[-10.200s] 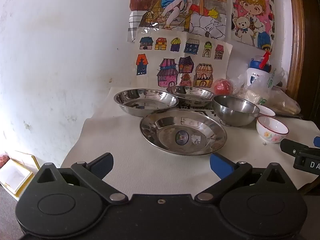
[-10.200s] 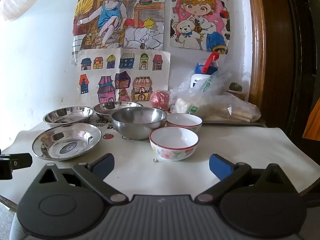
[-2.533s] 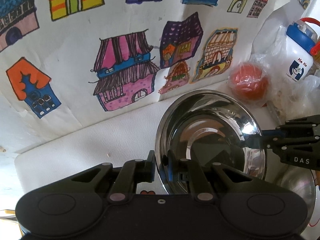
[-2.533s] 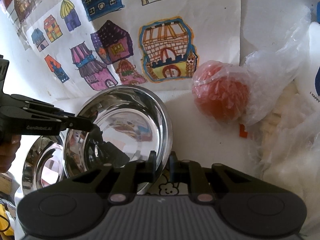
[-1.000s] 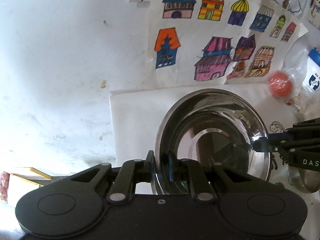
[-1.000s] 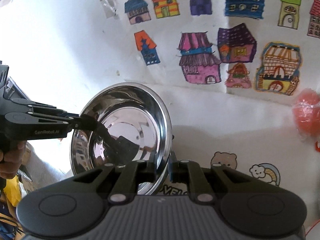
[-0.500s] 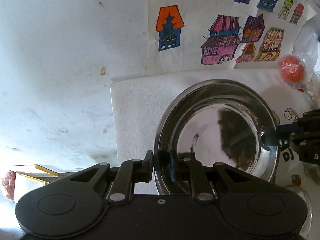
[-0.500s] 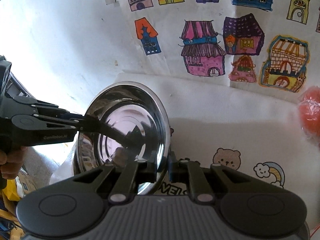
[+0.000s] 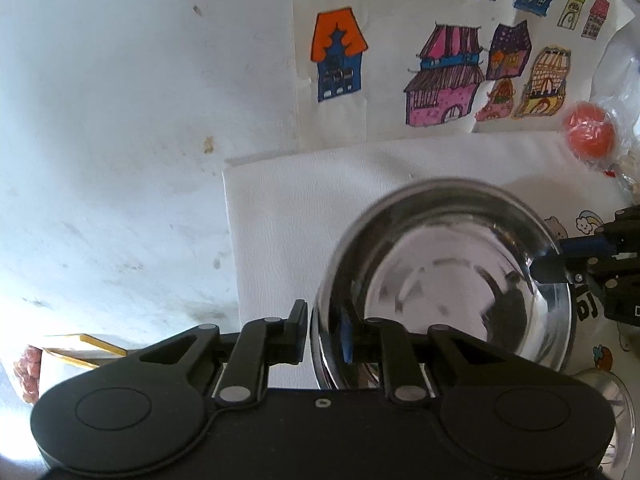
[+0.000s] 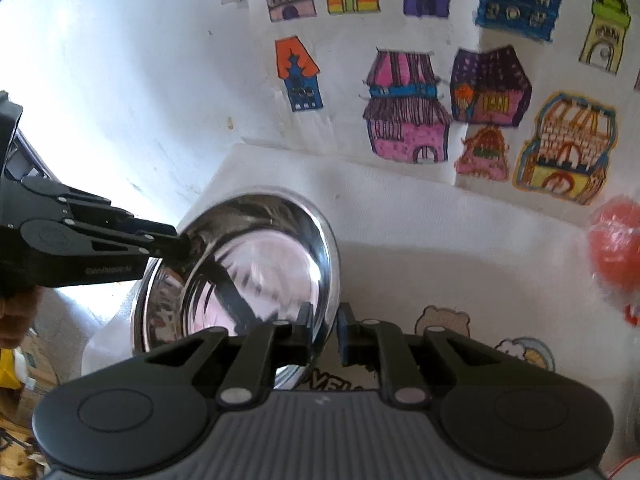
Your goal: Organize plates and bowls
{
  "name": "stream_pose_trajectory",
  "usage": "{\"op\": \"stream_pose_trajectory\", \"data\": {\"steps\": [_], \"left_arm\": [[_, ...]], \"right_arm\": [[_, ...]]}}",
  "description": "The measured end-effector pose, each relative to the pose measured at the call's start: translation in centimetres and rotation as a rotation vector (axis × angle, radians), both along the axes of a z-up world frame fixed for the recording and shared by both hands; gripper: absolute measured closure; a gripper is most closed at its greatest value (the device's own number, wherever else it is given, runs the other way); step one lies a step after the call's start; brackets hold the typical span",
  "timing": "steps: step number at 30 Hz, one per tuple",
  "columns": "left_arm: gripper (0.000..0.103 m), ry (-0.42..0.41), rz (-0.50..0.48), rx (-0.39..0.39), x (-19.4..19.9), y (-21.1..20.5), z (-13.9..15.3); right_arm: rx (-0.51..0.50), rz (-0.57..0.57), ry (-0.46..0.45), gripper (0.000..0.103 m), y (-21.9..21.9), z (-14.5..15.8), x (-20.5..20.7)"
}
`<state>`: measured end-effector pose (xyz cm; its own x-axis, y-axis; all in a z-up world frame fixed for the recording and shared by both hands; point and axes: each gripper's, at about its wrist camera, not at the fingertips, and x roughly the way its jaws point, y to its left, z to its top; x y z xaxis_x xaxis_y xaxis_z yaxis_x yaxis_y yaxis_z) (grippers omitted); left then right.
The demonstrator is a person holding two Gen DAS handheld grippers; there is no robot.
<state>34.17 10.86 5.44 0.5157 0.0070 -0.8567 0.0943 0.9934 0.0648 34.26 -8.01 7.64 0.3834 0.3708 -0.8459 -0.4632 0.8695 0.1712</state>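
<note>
**Left wrist view.** The left gripper (image 9: pixel 324 320) points steeply down at the back left corner of the table (image 9: pixel 280 208). The rim of the steel plate (image 9: pixel 440 280) stands between its pads. The jaws are only slightly apart, and a sliver of light shows between the outer finger and the rim, so the pads do not appear to press. The plate lies directly ahead of the claw and sits low over a second rim visible below it (judged to be another plate). The right gripper (image 9: pixel 560 264) meets the plate's far rim.

**Right wrist view.** The right gripper's jaws are opening. The plate's near rim is between them, with a thin gap on the outer side. The lower plate (image 10: pixel 148 312) shows beneath, offset to the left. The plate is round, so it has no long axis. The two claws sit on opposite rims and are equally near. Judgement: the coming move is for each claw to back straight off its rim without dragging the plate.

**Change from earlier frames.** Half a second ago both claws pinched the rim tight and the plate was sharp. Now it is blurred and the pads are looser. Ten seconds ago the plates lay apart on the table.
</note>
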Motion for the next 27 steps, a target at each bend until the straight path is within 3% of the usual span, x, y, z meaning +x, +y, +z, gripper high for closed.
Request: {"op": "stream_pose_trajectory", "data": {"steps": [4, 15, 19, 27], "left_arm": [[0.080, -0.030, 0.005, 0.045, -0.5, -0.3, 0.4], [0.031, -0.121, 0.029, 0.049, -3.5, -0.6, 2.2], [0.026, -0.161, 0.030, 0.060, -5.0, -1.2, 3.1], [0.019, -0.198, 0.005, 0.109, -8.5, -2.8, 3.8]], "right_arm": [[-0.003, 0.002, -0.035, 0.081, 0.0, 0.5, -0.4], [0.038, -0.033, -0.102, 0.036, -1.8, 1.7, -2.9], [0.060, -0.043, -0.139, 0.023, -2.8, 2.7, -4.2], [0.076, -0.024, -0.247, 0.008, -5.0, 4.6, -9.4]]}}
